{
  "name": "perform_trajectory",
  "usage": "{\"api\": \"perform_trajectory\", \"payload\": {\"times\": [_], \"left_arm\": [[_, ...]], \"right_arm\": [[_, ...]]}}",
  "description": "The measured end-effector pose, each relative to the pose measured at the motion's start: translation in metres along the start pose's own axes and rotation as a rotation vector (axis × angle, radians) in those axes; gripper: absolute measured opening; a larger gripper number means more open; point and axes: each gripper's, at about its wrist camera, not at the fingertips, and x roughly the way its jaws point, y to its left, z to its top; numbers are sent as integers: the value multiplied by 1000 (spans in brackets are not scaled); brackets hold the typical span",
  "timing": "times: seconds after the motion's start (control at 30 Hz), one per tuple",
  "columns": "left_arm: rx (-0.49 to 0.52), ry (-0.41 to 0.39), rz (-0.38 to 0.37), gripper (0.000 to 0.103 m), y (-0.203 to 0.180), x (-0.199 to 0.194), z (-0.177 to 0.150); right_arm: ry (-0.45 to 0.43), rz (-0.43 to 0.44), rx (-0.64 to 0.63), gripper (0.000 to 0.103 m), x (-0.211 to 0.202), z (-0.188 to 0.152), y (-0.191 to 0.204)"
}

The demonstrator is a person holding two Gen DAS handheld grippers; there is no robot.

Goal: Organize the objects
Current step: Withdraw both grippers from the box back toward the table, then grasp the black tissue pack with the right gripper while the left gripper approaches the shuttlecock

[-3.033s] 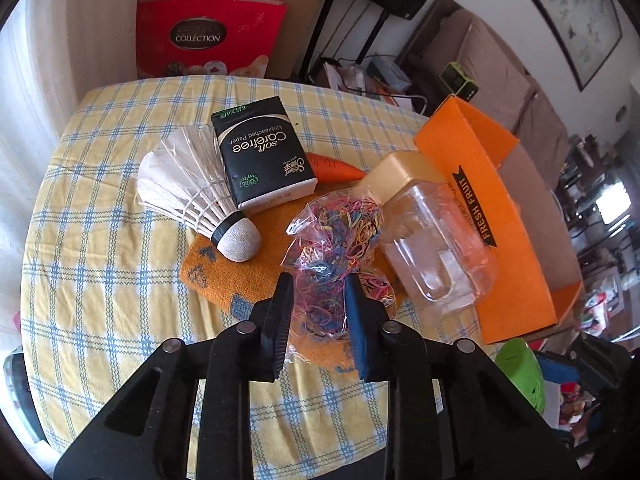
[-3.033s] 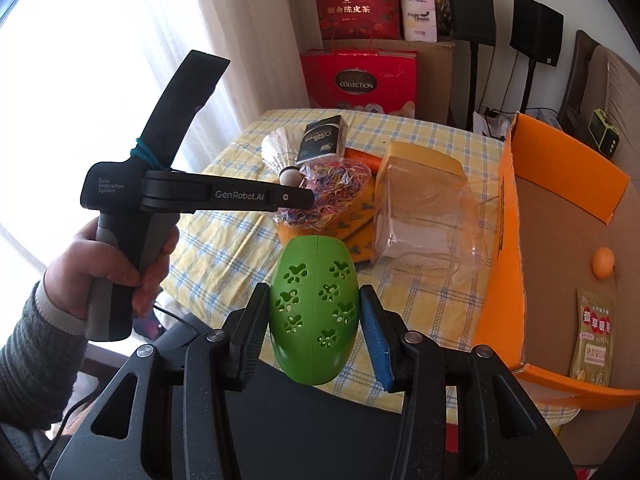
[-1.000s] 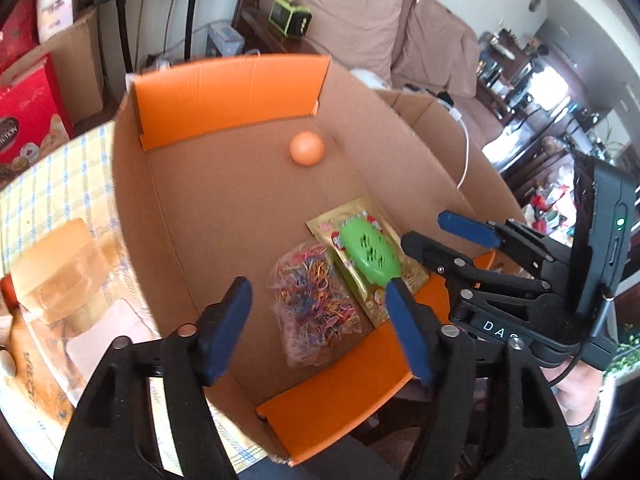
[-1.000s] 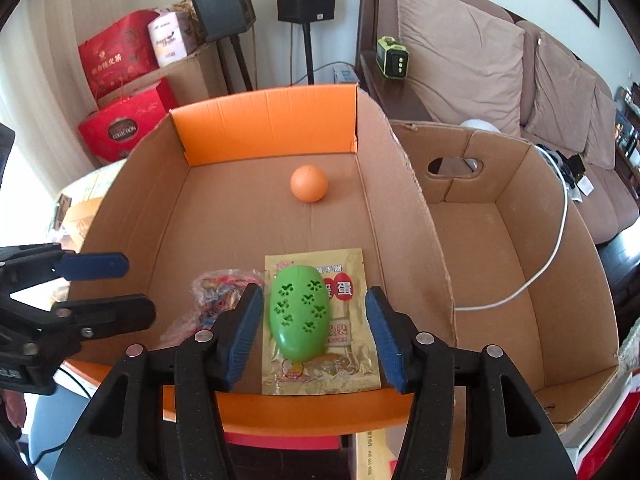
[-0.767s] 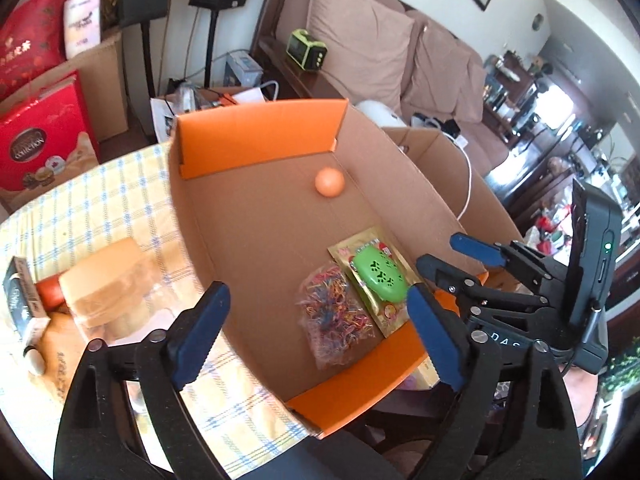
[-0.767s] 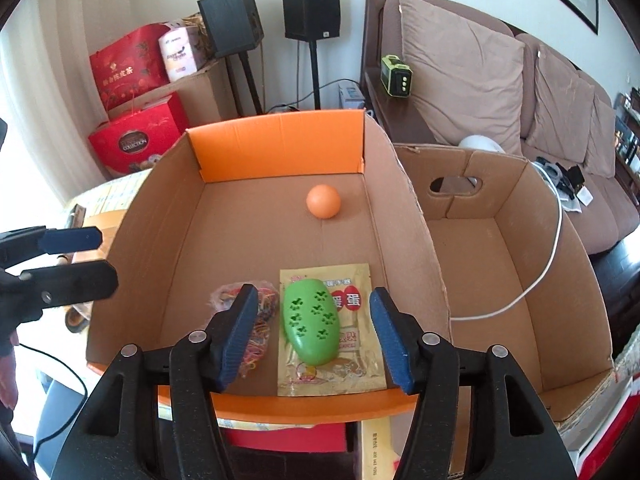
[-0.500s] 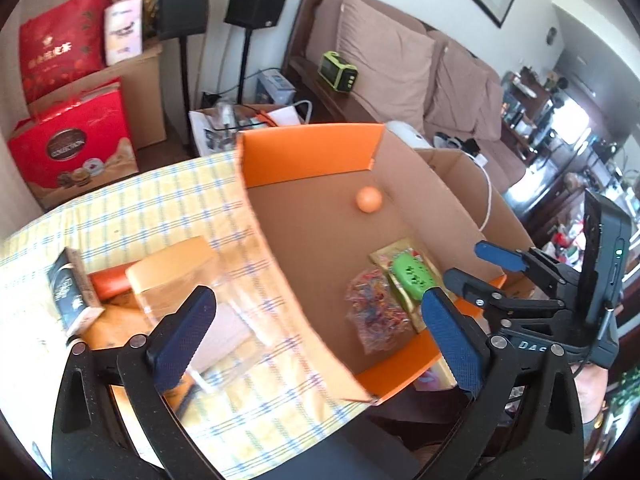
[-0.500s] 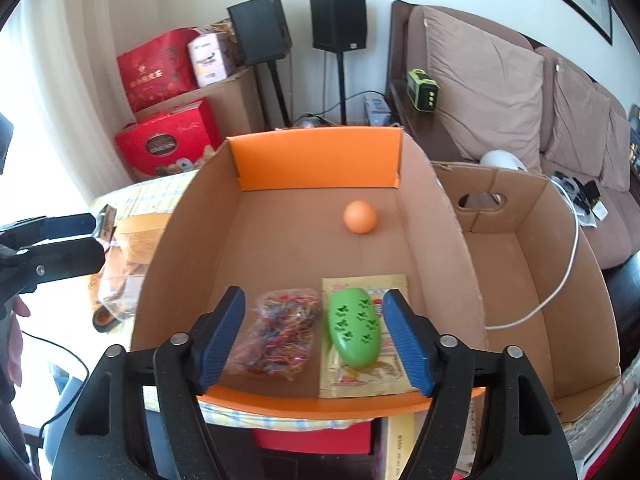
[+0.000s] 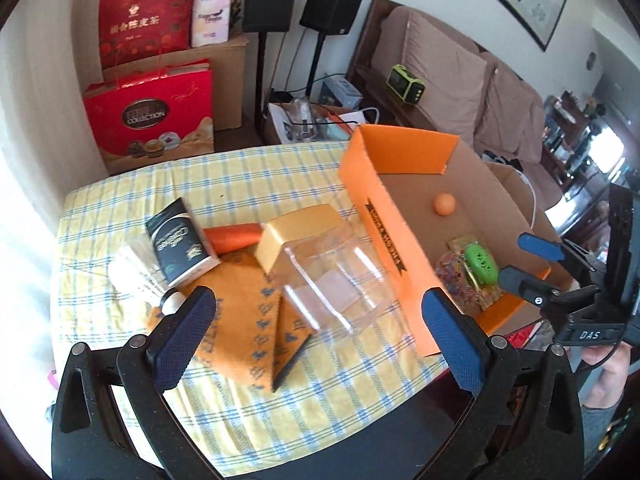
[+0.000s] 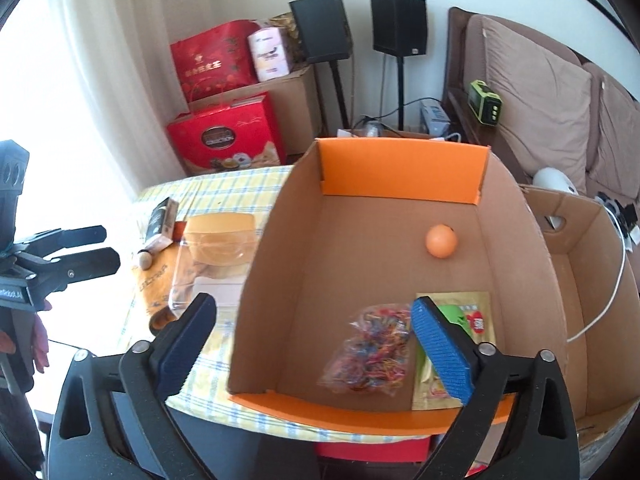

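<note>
- Standing wide apart, the jaws of the left tool [image 9: 318, 322] hold nothing; it hovers over the table [image 9: 120, 208], above the near edge of the orange cloth [image 9: 244, 320], to the left of the orange box [image 9: 384, 216].
- The right tool [image 10: 314, 344] has its jaws opening with nothing gripped; its left finger hangs outside the box's left wall, and its right finger is over the gold packet [image 10: 476, 312] inside the box.
- The bag of rubber bands [image 10: 372, 352] lies on the box floor near the front wall, just left of the gold packet; the green perforated case [image 9: 482, 262] rests on that packet, and the orange ball [image 10: 441, 241] sits farther back, well apart from them.
- Three seconds ago the left tool pinched the bag over the cloth and the right tool held the green case; both things now lie released in the box.
- A second ago both tools were low over the box with narrower jaws; since then the left one has swung away toward the table.
- Left of the box on the table: a clear container with a gold lid [image 9: 320, 256] on its side, touching the box's outer wall; a carrot [image 9: 236, 237]; a black tissue pack [image 9: 180, 246] leaning on a shuttlecock [image 9: 140, 276].
- The box's back half is bare cardboard; the table's far side behind the clutter lies open.
- A second, plain cardboard box [image 10: 588, 280] stands right of the orange one.
</note>
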Motion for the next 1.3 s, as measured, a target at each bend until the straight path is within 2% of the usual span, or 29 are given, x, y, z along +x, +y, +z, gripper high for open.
{"api": "perform_trajectory", "payload": {"times": [0.37, 0.57, 0.83, 0.87, 0.93, 1.0, 1.3], "left_arm": [[-207, -9, 132, 103, 114, -12, -26], [-311, -7, 128, 103, 157, -6, -31], [-361, 16, 113, 103, 175, 16, -32], [-372, 20, 108, 103, 177, 19, -32], [-400, 26, 99, 103, 182, 27, -30], [-417, 31, 96, 103, 186, 33, -29], [-453, 11, 109, 103, 202, 35, -25]], "right_arm": [[24, 72, -114, 101, 24, 11, 61], [43, 115, -147, 101, 42, 21, 91], [47, 141, -215, 100, 68, 40, 136], [51, 148, -223, 99, 73, 43, 142], [71, 165, -239, 88, 84, 49, 154], [92, 162, -248, 82, 98, 57, 164], [167, 155, -212, 78, 162, 87, 185]]}}
